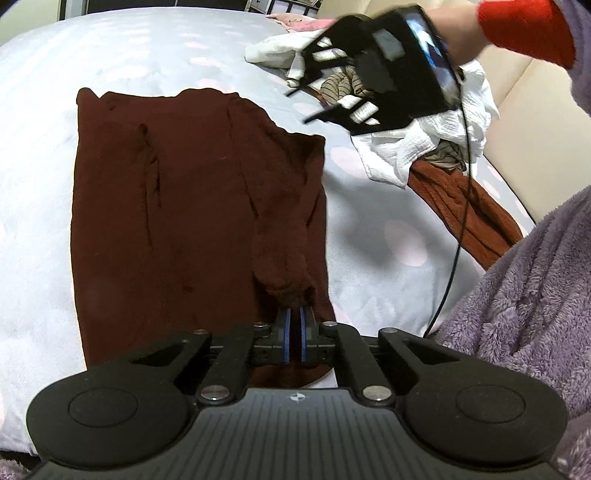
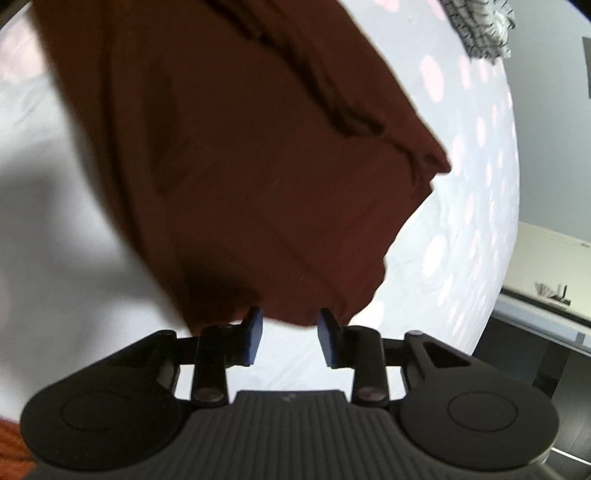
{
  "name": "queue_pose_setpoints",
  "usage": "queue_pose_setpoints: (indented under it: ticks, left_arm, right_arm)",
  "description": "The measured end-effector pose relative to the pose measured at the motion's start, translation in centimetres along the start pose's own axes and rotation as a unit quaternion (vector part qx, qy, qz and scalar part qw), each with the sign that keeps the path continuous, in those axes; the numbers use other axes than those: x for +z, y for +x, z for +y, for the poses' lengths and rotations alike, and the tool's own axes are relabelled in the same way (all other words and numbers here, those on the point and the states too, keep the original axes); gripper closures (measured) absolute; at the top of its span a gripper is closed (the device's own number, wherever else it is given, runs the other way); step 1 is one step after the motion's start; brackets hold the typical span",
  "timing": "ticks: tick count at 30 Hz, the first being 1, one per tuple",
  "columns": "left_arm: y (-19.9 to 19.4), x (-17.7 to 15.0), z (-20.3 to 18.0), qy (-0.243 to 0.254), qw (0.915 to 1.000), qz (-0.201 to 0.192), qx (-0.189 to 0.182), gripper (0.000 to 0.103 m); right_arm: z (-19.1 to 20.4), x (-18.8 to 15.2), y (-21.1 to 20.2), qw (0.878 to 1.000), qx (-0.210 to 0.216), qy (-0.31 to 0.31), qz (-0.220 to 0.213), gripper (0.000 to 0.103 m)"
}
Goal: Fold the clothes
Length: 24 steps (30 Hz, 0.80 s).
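Right wrist view blurred throughout. Dark brown garment (image 2: 258,166) cut off by the top edge, its near hem smeared. Patterned black-and-white cloth (image 2: 480,29) clipped at the upper right, kind not readable. In the left wrist view, right gripper (image 1: 295,105) motion-blurred, fingertips mere streaks; clothes pile (image 1: 424,144) partly hidden behind it, striped piece (image 1: 336,88) barely showing. Rust-orange fabric (image 1: 465,218) running under a purple fleece sleeve (image 1: 524,295). Sleeve cuff (image 1: 282,290) covering the left gripper (image 1: 295,314) tips.
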<state>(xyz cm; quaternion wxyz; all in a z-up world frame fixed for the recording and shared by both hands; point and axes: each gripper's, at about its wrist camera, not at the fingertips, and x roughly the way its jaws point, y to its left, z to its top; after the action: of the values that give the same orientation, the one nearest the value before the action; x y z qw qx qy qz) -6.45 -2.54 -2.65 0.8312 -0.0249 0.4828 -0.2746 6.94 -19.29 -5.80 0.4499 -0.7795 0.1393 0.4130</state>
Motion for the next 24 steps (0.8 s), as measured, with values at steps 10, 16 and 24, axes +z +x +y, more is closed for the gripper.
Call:
queue_pose_setpoints:
  ticks: [10, 16, 24]
  left_arm:
    - [0.5, -0.3, 0.1, 0.005, 0.9999, 0.007, -0.014, 0.101]
    - [1.1, -0.4, -0.3, 0.016, 0.9995, 0.016, -0.021, 0.087]
    - [2.2, -0.4, -1.7, 0.032, 0.9989, 0.029, -0.02, 0.057]
  right_arm:
    - [7.4, -1.7, 0.4, 0.995, 0.044, -0.083, 0.02, 0.054]
    - [9.8, -1.7, 1.2, 0.999, 0.008, -0.052, 0.013, 0.051]
    - [10.8, -2.6, 0.7, 1.0, -0.02, -0.023, 0.002, 0.049]
